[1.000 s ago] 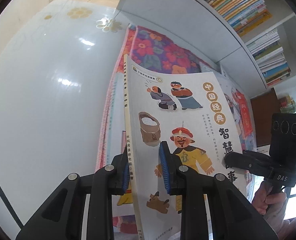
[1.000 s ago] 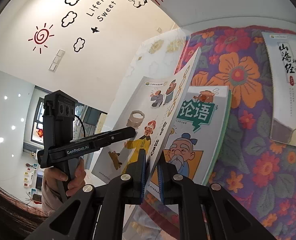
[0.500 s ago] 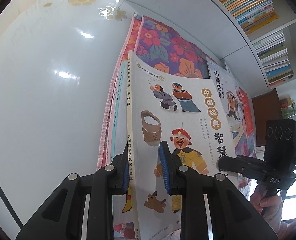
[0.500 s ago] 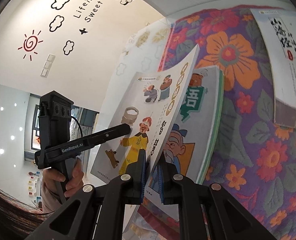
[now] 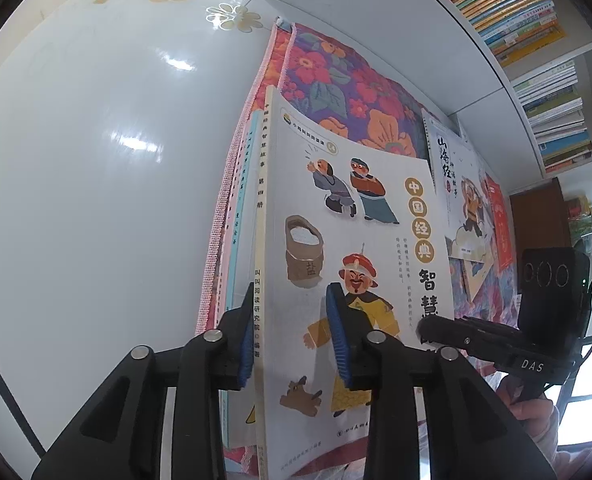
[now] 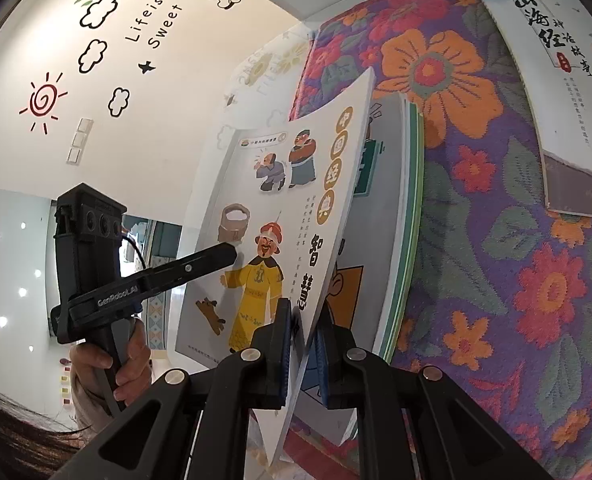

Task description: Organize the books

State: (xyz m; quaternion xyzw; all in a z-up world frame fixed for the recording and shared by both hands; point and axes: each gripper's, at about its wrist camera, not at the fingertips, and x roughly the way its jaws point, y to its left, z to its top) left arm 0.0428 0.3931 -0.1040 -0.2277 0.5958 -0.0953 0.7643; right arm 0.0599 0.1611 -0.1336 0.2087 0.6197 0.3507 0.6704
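Over the floral cloth (image 5: pixel 335 92) with two books lying flat, a third, the white picture book (image 5: pixel 359 264), tilts between both grippers, left gripper (image 5: pixel 292 332) loosening at its spine, right gripper (image 6: pixel 301 352) clenched on its edge.

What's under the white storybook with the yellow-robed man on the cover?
Under the white storybook lies a green-edged book on the floral cloth. Most of its cover is hidden.

Green-edged book (image 6: pixel 409 216) mostly hidden beneath storybook (image 6: pixel 280 216).
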